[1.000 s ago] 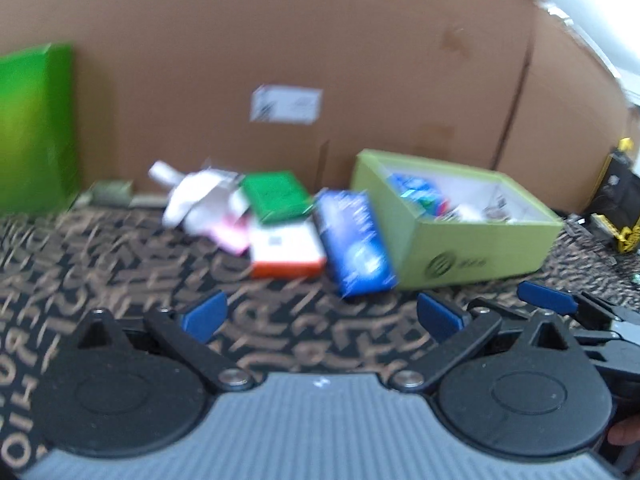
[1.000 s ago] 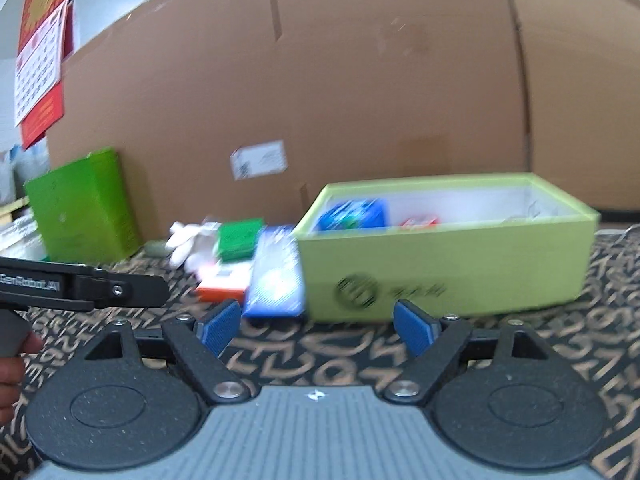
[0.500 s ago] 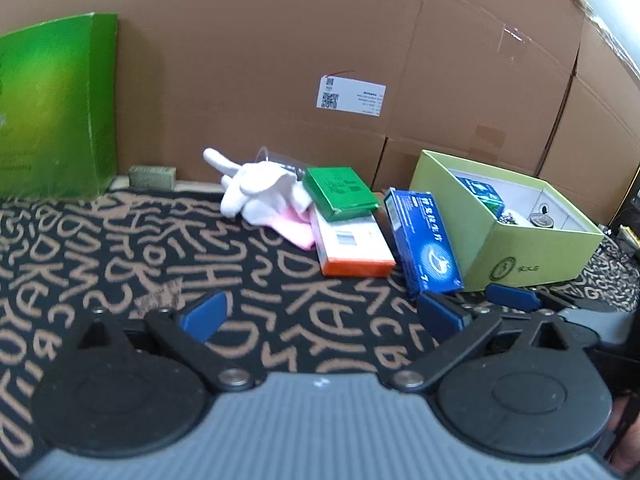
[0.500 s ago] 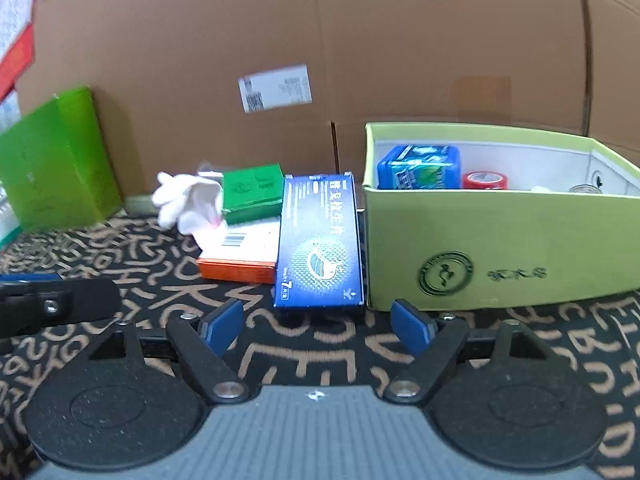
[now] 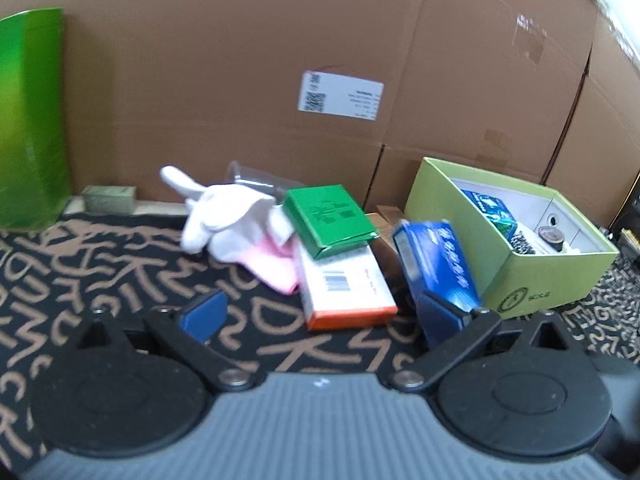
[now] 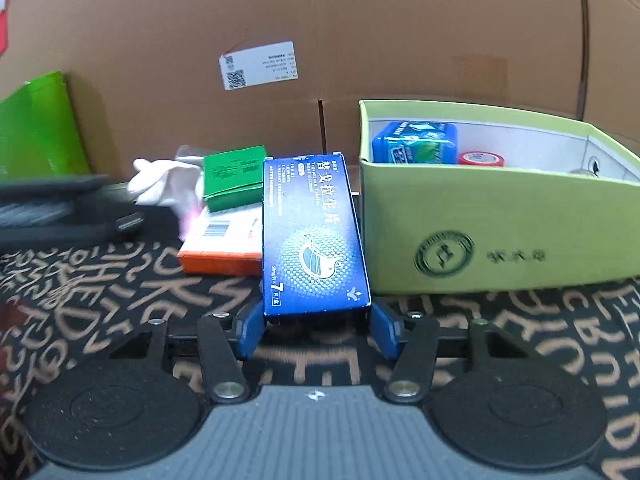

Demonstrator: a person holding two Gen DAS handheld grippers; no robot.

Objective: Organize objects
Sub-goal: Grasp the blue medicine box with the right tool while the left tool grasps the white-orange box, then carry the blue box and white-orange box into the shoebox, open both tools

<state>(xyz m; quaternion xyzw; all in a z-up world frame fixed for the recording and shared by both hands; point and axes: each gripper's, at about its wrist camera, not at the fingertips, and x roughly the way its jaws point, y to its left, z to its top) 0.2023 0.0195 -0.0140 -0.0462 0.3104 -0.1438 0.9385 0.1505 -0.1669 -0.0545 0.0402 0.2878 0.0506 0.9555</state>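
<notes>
My right gripper (image 6: 316, 330) closes on the near end of the blue box (image 6: 314, 236), just left of the light green box (image 6: 496, 236). My left gripper (image 5: 320, 316) is open, holding nothing.

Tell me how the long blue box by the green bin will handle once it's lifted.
The blue box looks like thin printed card, so probably light and fairly stiff, though a hard squeeze may dent it. The right gripper brackets only its near end, so the far end may droop. Flat faces: unlikely to roll.
</notes>
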